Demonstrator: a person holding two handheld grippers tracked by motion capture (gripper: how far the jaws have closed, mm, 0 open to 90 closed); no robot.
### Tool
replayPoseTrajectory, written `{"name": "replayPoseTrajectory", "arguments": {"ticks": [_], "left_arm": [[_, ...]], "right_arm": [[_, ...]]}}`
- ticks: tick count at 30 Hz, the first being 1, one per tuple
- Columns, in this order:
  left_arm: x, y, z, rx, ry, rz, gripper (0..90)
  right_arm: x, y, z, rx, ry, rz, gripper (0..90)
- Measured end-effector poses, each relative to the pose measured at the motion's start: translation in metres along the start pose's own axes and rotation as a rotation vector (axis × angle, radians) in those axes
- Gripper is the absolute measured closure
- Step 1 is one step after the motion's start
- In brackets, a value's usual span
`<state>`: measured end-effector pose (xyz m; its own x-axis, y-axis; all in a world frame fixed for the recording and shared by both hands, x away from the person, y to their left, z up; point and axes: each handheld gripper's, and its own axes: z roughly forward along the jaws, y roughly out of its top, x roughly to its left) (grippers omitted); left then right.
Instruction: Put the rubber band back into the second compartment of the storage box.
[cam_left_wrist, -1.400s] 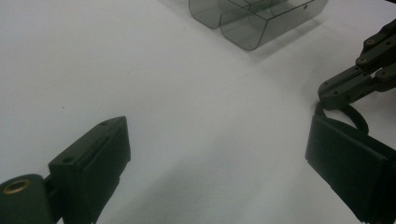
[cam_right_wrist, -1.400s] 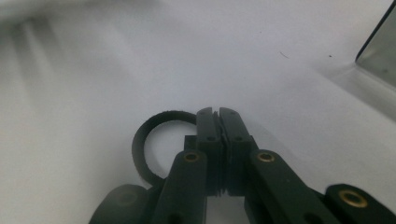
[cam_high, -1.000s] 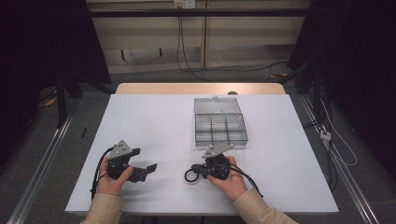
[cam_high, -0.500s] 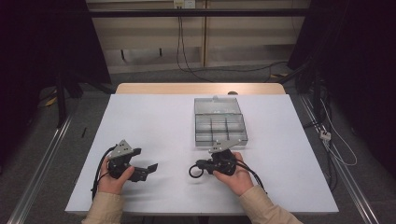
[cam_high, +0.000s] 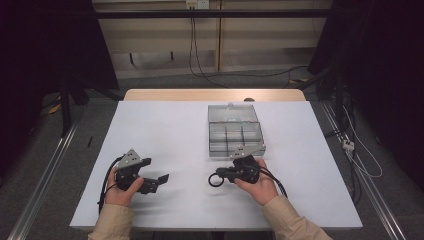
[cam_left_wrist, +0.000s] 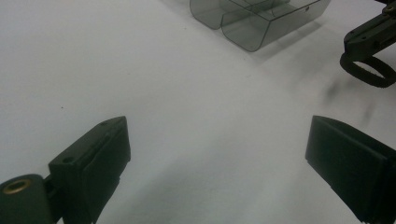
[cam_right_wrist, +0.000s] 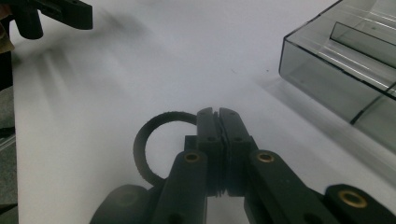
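right gripper (cam_right_wrist: 218, 122) has its jaws pinched together on a black rubber ring (cam_right_wrist: 148, 140), gripping it at the rim so the loop hangs out to one side. in the high view the ring (cam_high: 216, 179) sits just off the white table (cam_high: 165, 130), near the front edge of the clear compartment box (cam_high: 235, 131). left gripper (cam_left_wrist: 219, 163) jaws are spread wide, nothing between them, parked well apart on the left.

likely step: carry the ring to the box and drop it in a compartment. to do it well: keep the pinch firm, the ring is floppy and held on a thin edge. lift enough to clear the box wall, centre the loop over one cell, then release low. can't tell which cell is meant. leave the left one parked, or use it to steady the box if it slides.
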<state>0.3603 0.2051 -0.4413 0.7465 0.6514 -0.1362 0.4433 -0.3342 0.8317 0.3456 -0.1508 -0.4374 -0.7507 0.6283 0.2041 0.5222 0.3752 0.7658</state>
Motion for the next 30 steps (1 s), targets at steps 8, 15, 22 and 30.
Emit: {"name": "replayPoseTrajectory", "arguments": {"ticks": [8, 15, 22, 30], "left_arm": [[0.001, 0.0, 0.0, -0.004, -0.001, -0.008, 6.6], [0.0, 0.0, 0.001, -0.002, -0.006, -0.007, 6.6], [0.0, 0.0, 0.0, -0.008, -0.008, -0.011, 6.6], [0.001, 0.0, -0.001, -0.008, -0.005, -0.012, 6.6]], "right_arm": [[-0.005, 0.005, -0.004, 0.001, 0.006, 0.01, 88.0], [-0.009, 0.011, -0.009, 0.004, 0.008, 0.02, 88.0], [-0.013, 0.016, -0.012, 0.006, 0.005, 0.021, 88.0], [-0.017, 0.023, -0.013, 0.007, 0.008, 0.023, 88.0]]}}
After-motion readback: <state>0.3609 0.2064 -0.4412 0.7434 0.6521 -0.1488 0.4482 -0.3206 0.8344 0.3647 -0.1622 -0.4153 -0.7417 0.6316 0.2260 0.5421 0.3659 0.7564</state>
